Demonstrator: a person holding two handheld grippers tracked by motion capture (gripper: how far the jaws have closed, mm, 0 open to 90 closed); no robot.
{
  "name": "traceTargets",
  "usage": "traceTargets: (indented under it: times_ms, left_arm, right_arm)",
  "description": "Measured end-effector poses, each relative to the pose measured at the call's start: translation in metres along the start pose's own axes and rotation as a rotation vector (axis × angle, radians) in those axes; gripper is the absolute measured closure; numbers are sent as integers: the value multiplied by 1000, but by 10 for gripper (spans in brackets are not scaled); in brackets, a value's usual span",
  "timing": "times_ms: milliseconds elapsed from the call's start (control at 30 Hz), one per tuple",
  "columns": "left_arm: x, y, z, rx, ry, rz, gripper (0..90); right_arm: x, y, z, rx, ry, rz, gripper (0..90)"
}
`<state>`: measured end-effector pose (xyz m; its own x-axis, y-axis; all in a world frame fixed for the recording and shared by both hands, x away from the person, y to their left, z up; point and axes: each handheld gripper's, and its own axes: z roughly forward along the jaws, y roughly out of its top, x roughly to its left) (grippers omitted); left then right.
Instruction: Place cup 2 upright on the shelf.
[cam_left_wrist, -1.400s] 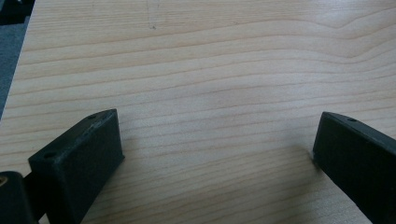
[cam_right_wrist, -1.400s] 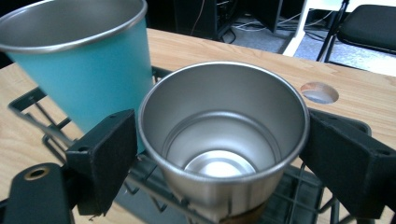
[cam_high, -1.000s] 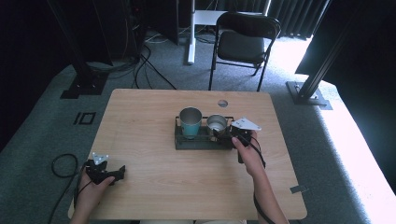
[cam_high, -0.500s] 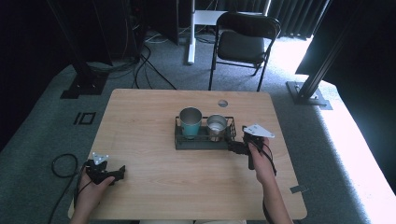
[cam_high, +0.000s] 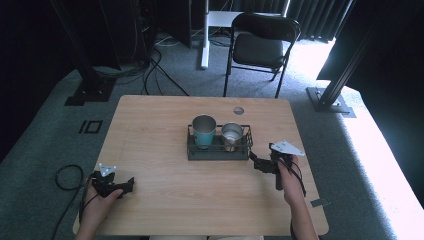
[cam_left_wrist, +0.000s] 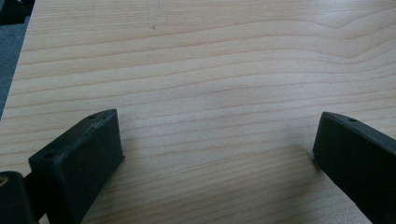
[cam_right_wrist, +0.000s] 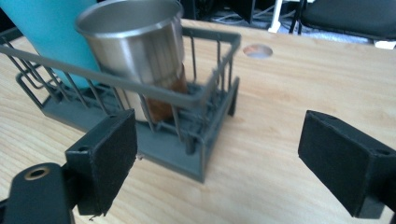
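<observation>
Table (cam_high: 165, 130) — steel cup (cam_high: 232, 135) upright, rack (cam_high: 218, 151) crosswise.

Overhead table (cam_high: 150, 130) view, two close jaw-level views

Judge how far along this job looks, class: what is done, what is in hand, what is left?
Done: the teal cup and steel cup stand in the rack. In hand: nothing; the right tongs gape empty beside the rack, and the left tongs gape over bare table. Left: apparently nothing.
</observation>
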<state>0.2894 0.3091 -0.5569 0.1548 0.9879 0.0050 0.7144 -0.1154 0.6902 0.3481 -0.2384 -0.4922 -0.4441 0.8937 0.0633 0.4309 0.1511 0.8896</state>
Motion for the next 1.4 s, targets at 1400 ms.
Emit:
traceTargets:
  times_ms: [1400]
  left_arm:
    - [0, 0, 0, 0, 0, 0, 22]
  right_arm:
    - [-57, -82, -38, 162, -217, 140, 116]
